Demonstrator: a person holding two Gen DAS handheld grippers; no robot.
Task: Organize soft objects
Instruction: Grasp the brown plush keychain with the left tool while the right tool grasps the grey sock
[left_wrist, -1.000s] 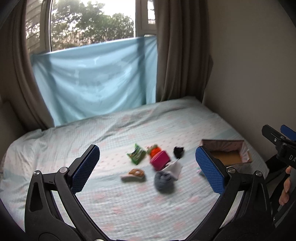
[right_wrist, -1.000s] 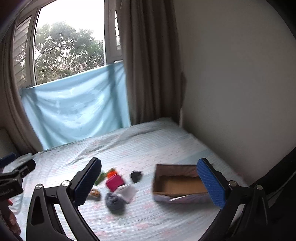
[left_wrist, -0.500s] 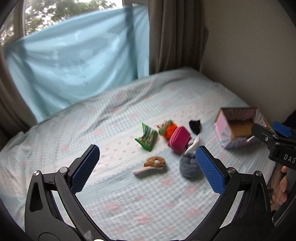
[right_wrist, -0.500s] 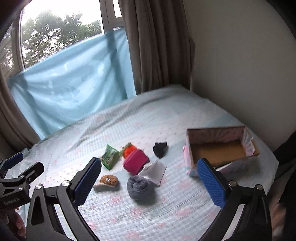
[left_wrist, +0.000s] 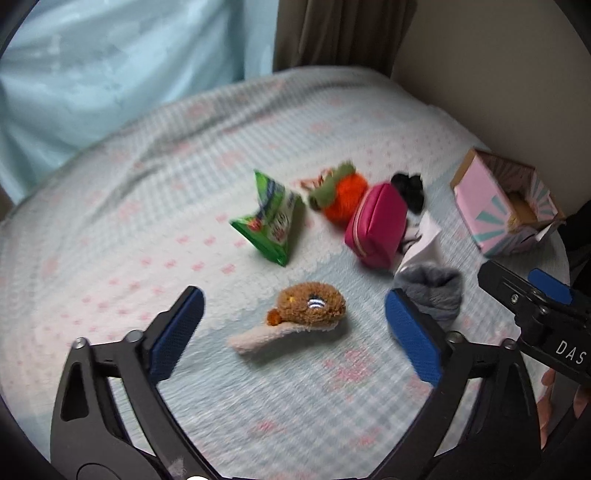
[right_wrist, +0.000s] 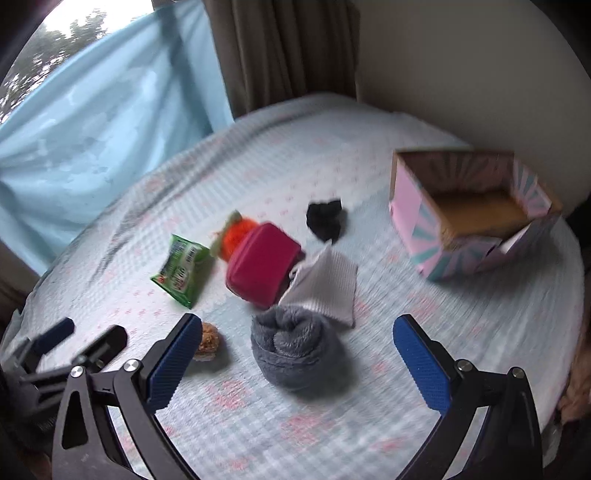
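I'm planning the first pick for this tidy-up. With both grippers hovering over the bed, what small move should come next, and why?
Probably lower the left gripper onto the brown plush toy and close. Its jaws, which have just been closing slightly, are open with nothing gripped, and the toy lies apart from the other items on the bedspread. The pink box is empty, ready to receive it.

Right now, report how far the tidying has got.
Done: nothing; the pink box looks empty. In hand: nothing; the left gripper and right gripper are both open above the bed. Left: brown plush, grey sock roll, pink pouch, green packet and the rest.
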